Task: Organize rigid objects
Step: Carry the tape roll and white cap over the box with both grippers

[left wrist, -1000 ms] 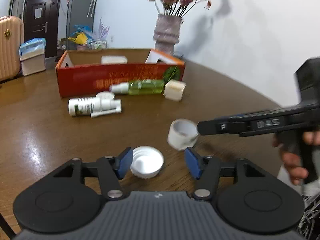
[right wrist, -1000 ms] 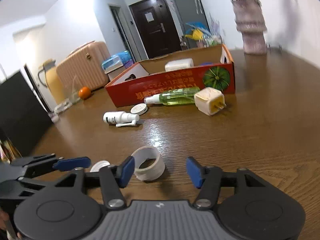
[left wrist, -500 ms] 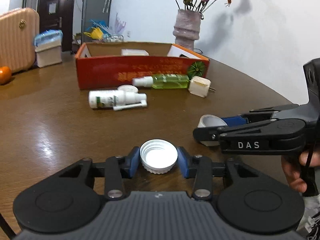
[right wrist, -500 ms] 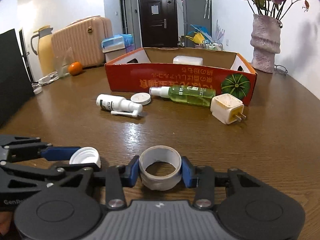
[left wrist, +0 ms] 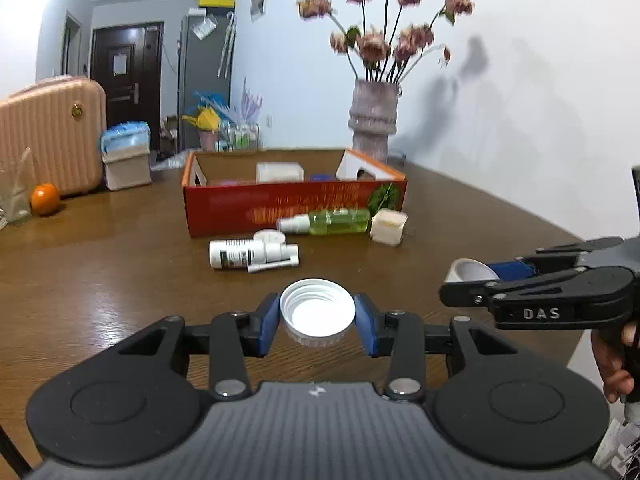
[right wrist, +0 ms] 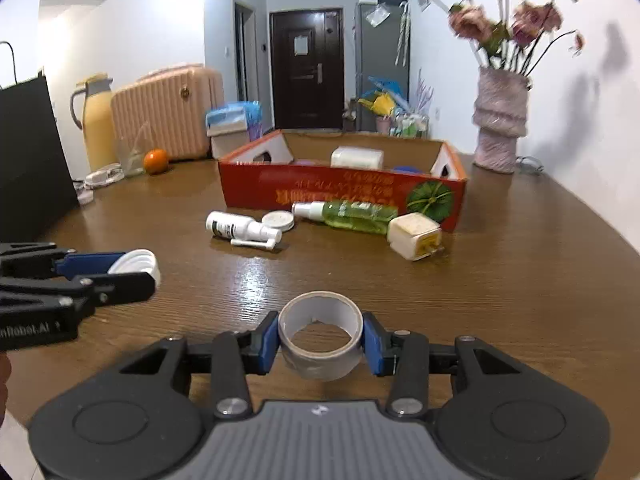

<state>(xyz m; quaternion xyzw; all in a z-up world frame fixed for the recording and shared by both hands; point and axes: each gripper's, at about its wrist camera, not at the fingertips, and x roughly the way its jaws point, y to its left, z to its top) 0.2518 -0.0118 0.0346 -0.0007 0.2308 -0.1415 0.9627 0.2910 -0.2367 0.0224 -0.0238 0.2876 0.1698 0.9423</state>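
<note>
My left gripper (left wrist: 317,320) is shut on a white screw cap (left wrist: 317,312) and holds it above the brown table (left wrist: 100,264). My right gripper (right wrist: 321,340) is shut on a grey tape roll (right wrist: 321,340), also lifted; it shows in the left wrist view (left wrist: 470,271). A red cardboard box (left wrist: 294,200) stands ahead with a white box (left wrist: 279,172) inside. In front of it lie a white spray bottle (left wrist: 248,254), a small round white tin (left wrist: 269,236), a green spray bottle (left wrist: 326,221) and a cream plug adapter (left wrist: 388,222).
A vase of dried flowers (left wrist: 372,120) stands behind the box at the right. An orange (left wrist: 45,199) and a clear bag (left wrist: 12,192) sit at the table's far left. A dark panel (right wrist: 28,160) stands at the left edge. A peach suitcase (left wrist: 48,136) stands beyond.
Both grippers closed on their objects, the left on the cap and the right on the tape roll, then lifted them off the table toward the box.
</note>
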